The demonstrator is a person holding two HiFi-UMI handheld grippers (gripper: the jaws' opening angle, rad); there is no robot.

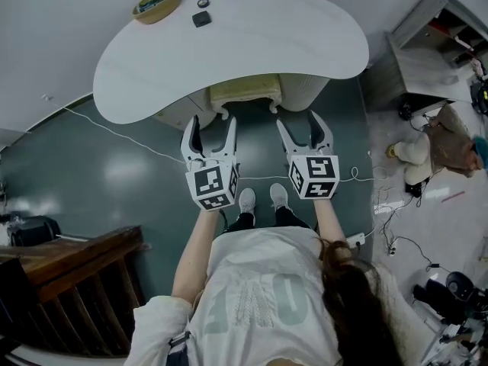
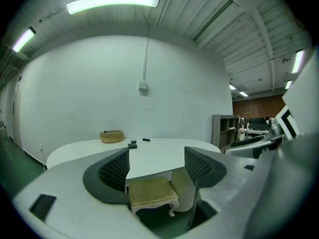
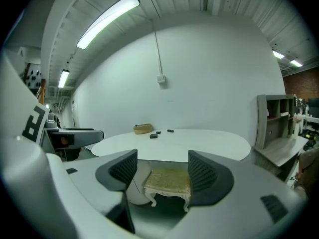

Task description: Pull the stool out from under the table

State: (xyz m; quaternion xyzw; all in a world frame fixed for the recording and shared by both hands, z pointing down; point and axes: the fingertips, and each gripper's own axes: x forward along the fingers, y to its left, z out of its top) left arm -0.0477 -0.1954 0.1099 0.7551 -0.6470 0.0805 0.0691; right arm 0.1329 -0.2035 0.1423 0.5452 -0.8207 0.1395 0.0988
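Note:
A small stool (image 1: 245,92) with a yellow-green cushion and white carved legs stands half under the near edge of the white kidney-shaped table (image 1: 229,44). My left gripper (image 1: 212,130) and my right gripper (image 1: 306,124) hover side by side in front of it, both open and holding nothing. Through the left gripper's jaws the stool (image 2: 152,192) shows some way ahead, and the right gripper view frames the stool (image 3: 169,179) the same way, with the table top (image 3: 199,146) above it.
A woven basket (image 1: 156,4) and small dark items (image 1: 202,17) lie on the table. White table pedestals (image 1: 305,90) flank the stool. A cable (image 1: 114,132) crosses the dark floor. A grey shelf (image 1: 427,52) and clutter stand right; a wooden railing (image 1: 69,273) is near left.

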